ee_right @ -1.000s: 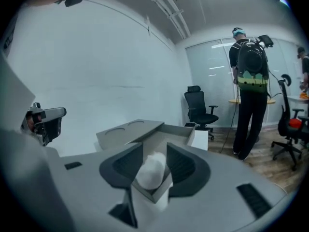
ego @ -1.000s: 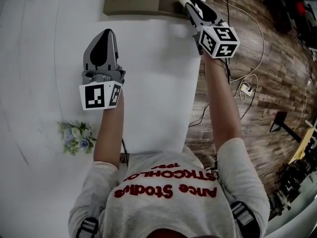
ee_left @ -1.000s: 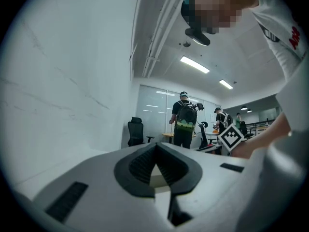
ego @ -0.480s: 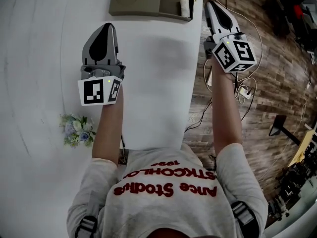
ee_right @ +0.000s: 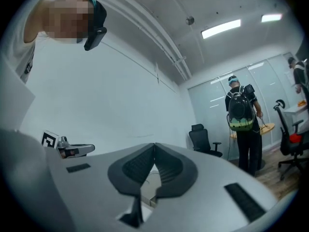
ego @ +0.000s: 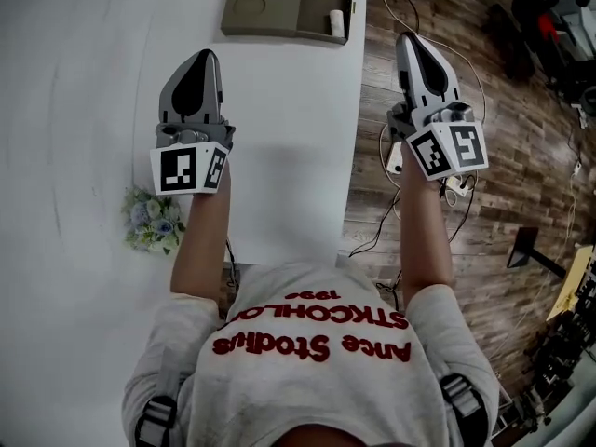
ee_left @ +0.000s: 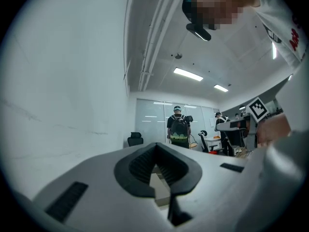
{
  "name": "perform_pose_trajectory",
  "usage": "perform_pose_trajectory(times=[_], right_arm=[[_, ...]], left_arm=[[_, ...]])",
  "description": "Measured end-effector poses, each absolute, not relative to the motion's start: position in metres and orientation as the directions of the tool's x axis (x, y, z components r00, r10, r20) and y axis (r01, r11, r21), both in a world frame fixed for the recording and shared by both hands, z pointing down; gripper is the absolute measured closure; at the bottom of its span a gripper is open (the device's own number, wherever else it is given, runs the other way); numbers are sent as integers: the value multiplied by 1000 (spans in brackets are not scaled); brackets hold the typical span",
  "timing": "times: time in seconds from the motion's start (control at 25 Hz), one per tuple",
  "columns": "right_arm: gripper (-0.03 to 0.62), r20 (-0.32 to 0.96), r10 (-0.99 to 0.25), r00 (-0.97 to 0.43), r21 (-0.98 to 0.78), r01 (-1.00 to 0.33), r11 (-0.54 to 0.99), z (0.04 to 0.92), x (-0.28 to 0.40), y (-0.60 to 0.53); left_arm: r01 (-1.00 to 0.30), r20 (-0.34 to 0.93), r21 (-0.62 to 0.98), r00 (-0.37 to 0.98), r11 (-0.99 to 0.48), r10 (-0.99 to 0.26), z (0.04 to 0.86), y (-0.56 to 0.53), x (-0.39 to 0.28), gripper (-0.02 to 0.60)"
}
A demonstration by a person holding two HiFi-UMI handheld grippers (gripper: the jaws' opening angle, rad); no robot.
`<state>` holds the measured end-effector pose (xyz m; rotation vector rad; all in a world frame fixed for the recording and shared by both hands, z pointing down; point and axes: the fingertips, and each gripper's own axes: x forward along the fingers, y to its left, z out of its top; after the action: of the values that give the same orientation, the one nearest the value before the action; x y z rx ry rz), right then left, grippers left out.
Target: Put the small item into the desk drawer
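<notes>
Your left gripper (ego: 205, 59) hangs over the white desk (ego: 289, 156), jaws pressed together on nothing. A small bunch of flowers (ego: 152, 222) lies behind it, to its left. Ahead, between your two grippers, the open drawer (ego: 289, 7) holds the small white cylinder (ego: 336, 22) in its right compartment. Your right gripper (ego: 410, 40) is past the desk's edge, above the wooden floor (ego: 521, 156). Its jaws are closed and empty, and the cylinder sits ahead to its left.
</notes>
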<state>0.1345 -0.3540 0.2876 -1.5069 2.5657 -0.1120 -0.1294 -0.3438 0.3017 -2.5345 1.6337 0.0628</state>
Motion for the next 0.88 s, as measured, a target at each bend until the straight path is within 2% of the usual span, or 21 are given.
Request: perform_pose_trajectory(times=[0.32,0.88], right_arm=[[588,-142,-878,-457,-125,-872,474,257,152,-270],[589,-174,-895,-410,-130,-892,434,249,172,-210]], left_arm=[[-920,-117,-91,390,-381,-913,277,-277,-133,575],[-918,-100,-76,395,-389,-913,280,-232,-130,574]])
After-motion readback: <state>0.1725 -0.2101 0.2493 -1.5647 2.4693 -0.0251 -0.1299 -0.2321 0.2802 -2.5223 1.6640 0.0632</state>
